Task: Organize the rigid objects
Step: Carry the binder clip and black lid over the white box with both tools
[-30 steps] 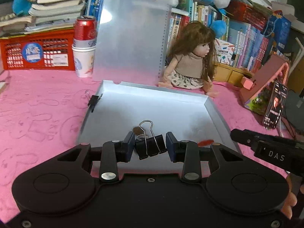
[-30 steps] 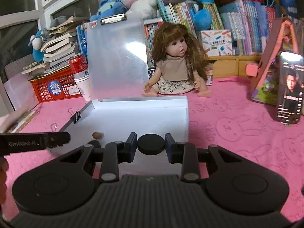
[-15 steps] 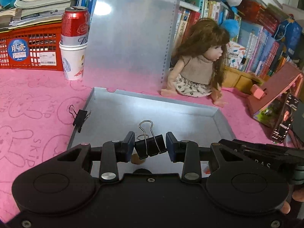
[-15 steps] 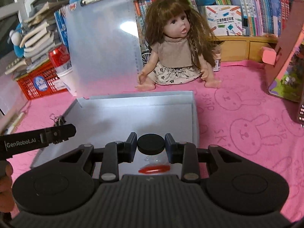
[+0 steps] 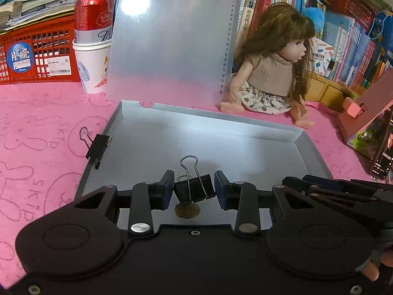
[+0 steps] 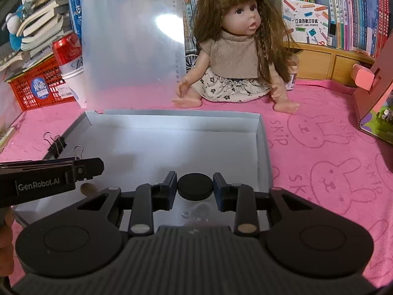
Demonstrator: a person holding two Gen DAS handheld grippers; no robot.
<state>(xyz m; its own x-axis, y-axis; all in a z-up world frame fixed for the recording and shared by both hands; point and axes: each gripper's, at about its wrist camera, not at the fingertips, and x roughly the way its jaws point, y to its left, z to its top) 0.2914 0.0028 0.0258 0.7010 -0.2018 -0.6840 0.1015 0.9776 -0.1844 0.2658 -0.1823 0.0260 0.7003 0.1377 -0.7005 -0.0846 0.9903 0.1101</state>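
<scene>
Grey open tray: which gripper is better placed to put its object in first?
Probably the right gripper: its black round disc hangs over bare floor of the grey open tray, while the left gripper's black binder clip hangs above a brown coin.

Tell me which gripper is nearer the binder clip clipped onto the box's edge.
Left. The left gripper, holding its own clip, hangs over the box's near left part, close to the clipped binder clip. The right gripper, holding a black disc, is farther toward the box's right side.

Both the left gripper (image 5: 194, 190) and the right gripper (image 6: 194, 189) are now farther over the tray (image 6: 264, 142), nearer its back wall.
</scene>
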